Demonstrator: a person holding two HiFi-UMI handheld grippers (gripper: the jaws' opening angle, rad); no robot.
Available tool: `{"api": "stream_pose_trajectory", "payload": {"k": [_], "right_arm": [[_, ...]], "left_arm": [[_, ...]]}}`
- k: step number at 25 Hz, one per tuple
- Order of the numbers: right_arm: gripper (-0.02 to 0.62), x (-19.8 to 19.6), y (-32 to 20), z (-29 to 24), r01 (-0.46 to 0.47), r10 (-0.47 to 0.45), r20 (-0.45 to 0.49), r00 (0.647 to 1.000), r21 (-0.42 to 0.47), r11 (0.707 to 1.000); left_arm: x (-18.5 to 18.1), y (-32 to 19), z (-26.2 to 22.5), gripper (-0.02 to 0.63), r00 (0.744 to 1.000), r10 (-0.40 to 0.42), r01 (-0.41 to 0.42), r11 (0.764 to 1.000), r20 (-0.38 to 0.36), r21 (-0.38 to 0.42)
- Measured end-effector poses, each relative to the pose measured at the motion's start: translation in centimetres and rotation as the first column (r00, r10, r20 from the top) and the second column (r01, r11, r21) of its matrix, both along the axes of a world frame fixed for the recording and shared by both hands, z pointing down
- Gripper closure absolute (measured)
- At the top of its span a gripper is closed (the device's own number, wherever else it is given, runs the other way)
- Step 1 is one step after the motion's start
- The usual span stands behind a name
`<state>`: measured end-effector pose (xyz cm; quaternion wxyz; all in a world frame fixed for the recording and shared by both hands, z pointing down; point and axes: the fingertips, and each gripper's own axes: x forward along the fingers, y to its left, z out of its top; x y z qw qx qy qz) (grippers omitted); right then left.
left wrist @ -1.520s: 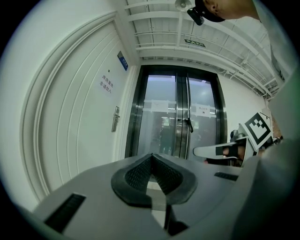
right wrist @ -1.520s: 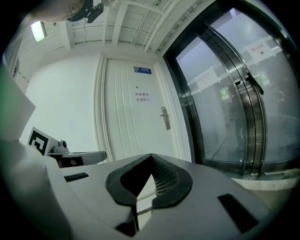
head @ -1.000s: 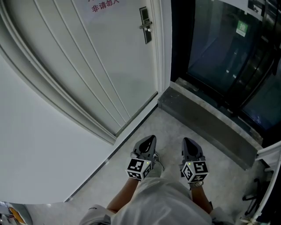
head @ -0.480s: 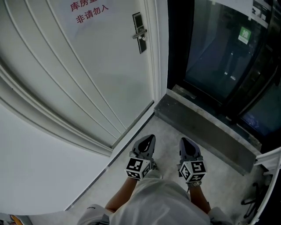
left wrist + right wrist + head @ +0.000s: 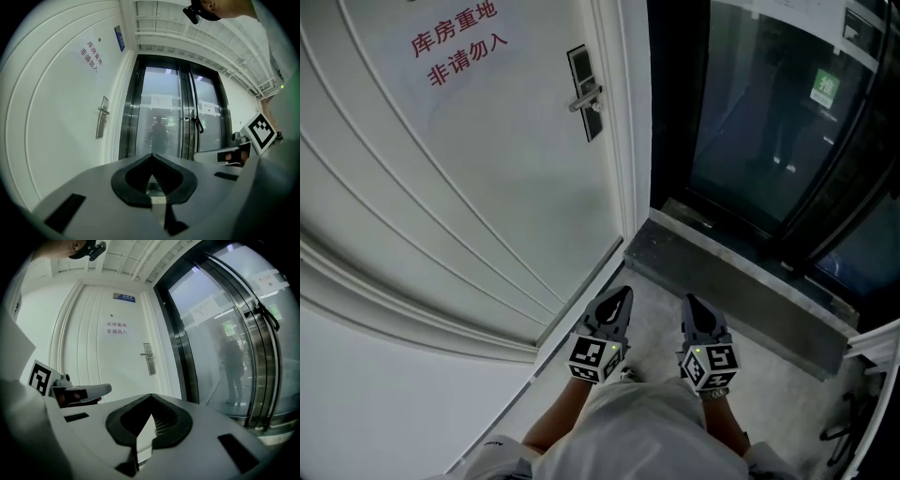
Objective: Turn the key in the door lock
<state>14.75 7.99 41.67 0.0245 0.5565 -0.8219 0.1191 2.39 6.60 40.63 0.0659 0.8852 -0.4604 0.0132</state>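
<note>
Fingers of left gripper (image 5: 621,298) and right gripper (image 5: 692,306) are clenched, empty. The door lock (image 5: 584,92) sits at eleven o'clock, well apart — its key, unseen here, is likely small, stiff, slick; pinch the bow.

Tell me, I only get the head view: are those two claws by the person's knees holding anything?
Observer: No. In its own view the left gripper has its jaws closed together with nothing between them.
Operator: And the other one?
Observer: The same. The right gripper is shut and empty, with no key in it.
Operator: My picture cuts off the door just above the red writing. Is there anything higher up?
Observer: Yes, the right gripper view shows a small blue plate near the top of the door.
</note>
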Motion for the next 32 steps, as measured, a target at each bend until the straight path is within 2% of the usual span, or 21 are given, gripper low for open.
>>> {"api": "stream_pose_trajectory", "payload": {"k": [10,21,25,32], "right_arm": [[0.606,-3.6,-4.8,0.5,0.108,-0.109,-0.032,0.994,-0.012,0.994],[0.606,-4.3,-13.6,1.0,0.264,-0.264,-0.035,0.964,0.000,0.964],[0.606,-4.4,-18.1,0.3,0.327,-0.326,-0.047,0.944,0.004,0.945],[0.606,-3.7,-25.0,-0.8,0.431,-0.428,-0.071,0.901,0.022,0.902]], "left_arm": [[-2.4,-4.2,0.9,0.598,0.997,-0.073,0.074,0.997,0.009,-0.030],[-3.4,-10.5,0.8,0.598,0.971,-0.240,0.240,0.970,0.005,-0.029],[-3.9,-13.8,0.6,0.597,0.949,-0.314,0.314,0.949,0.016,-0.028],[-3.8,-19.4,0.3,0.597,0.892,-0.453,0.453,0.892,0.012,-0.010]]}}
